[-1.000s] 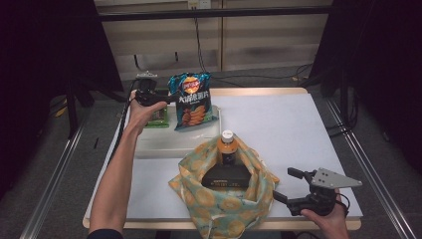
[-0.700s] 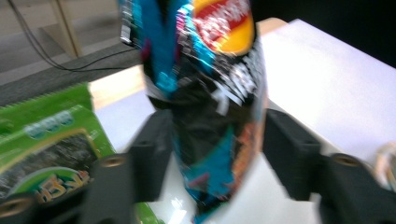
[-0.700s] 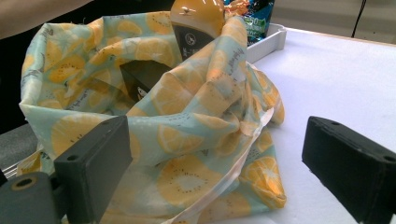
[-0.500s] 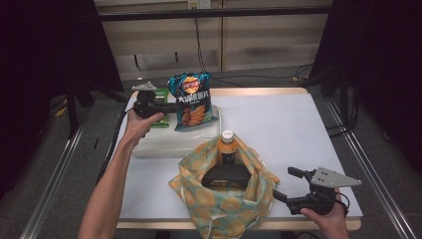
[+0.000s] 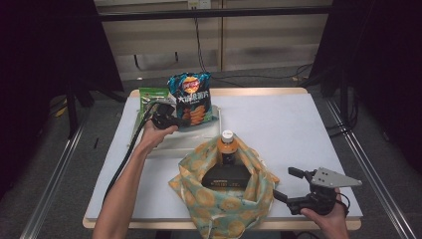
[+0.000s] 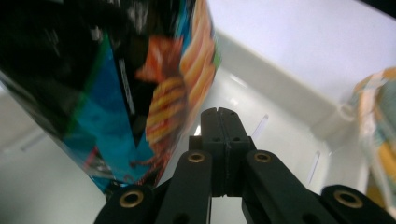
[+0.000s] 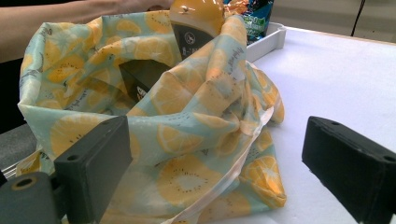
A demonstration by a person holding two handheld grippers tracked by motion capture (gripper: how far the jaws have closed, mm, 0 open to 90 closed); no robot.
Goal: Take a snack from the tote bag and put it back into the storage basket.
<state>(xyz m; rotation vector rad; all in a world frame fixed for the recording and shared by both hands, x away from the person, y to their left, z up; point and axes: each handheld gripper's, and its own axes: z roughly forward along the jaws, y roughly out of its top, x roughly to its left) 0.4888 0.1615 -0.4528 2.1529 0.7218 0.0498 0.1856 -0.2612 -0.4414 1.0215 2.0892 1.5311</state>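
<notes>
Left claw jaws just closed, pads meeting, nothing visibly pinched; chips upright in tray, far left, beside claw. Reopen, straddle bag edge, pinch firmly, lift straight. Right claw open, idle near cloth bag.

A white table with a pale wooden edge was seen from the high view. A white tray was set on its far left part, and a blue bag of crisps and a green packet were stood in that tray. A fruit-patterned cloth bag was laid on the near middle of the table, close to the near edge and just in front of the tray. An orange bottle and a dark box were held inside the cloth bag. The right half of the surface was left bare.
</notes>
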